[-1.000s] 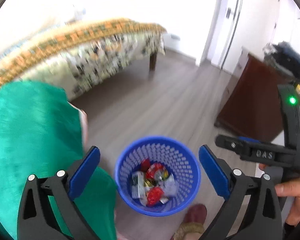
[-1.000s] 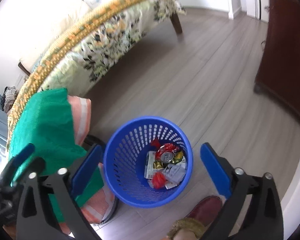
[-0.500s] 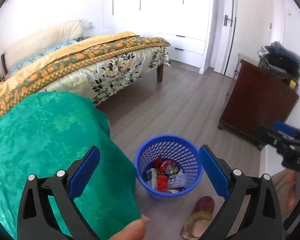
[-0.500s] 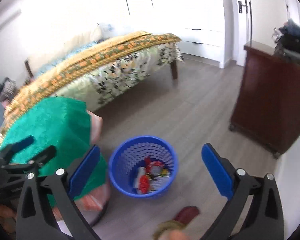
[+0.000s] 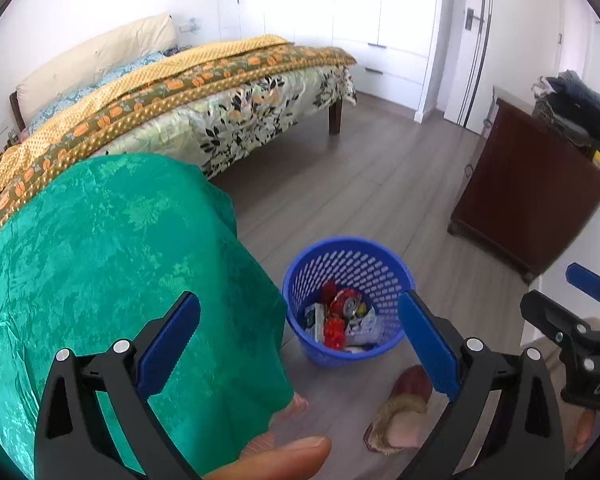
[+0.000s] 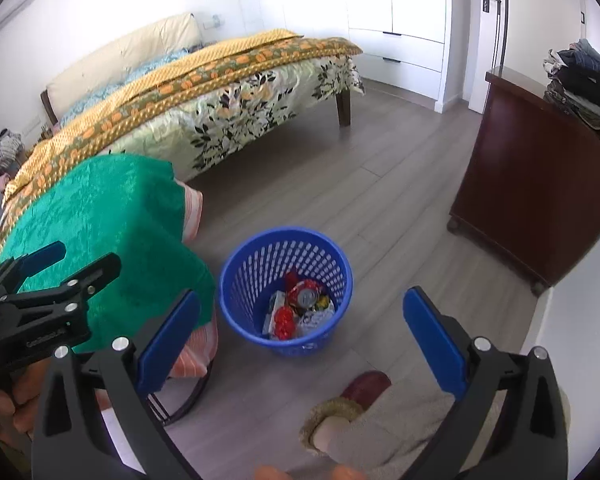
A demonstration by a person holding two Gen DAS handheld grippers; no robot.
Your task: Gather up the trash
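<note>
Left wrist view: left gripper [image 5: 298, 344] has its blue pads wide apart, nothing between them, nothing held. Blue perforated basket [image 5: 380, 276] stands upright on the grey wood floor [image 5: 364, 184], just ahead of the gripper and toward its right finger, whose pad overlaps the basket's near-right rim in the frame. Inside the basket: trash [image 5: 342, 318], a crushed red can, red wrappers, white and gold packets, lying at the bottom. Green cloth [image 5: 112, 264] fills the area behind and left of the left finger. Slipper [image 5: 404, 404] sits on the floor below the basket, near the right finger's base. A fingertip shows at the bottom edge. Right gripper [image 5: 580, 316] appears at the far right edge; from here cannot tell how wide it is. Bed [image 5: 204, 96] far ahead-left, dark wooden dresser [image 5: 528, 196] ahead-right with folded clothes on top.

Right wrist view: right gripper [image 6: 300, 340] is spread wide, empty. Basket [image 6: 260, 264] stands ahead between the two fingers, slightly closer to the left one, not touching either. Trash [image 6: 300, 308] piled at its bottom. Green cloth [image 6: 100, 220] lies over a striped orange cloth [image 6: 194, 216], left of the left finger. Left gripper [image 6: 52, 280] is visible at the far left, held by a hand [image 6: 0, 404]. Slipper [image 6: 364, 388] on a foot is near the bottom, below the basket. Dresser [image 6: 532, 184] ahead-right.
</note>
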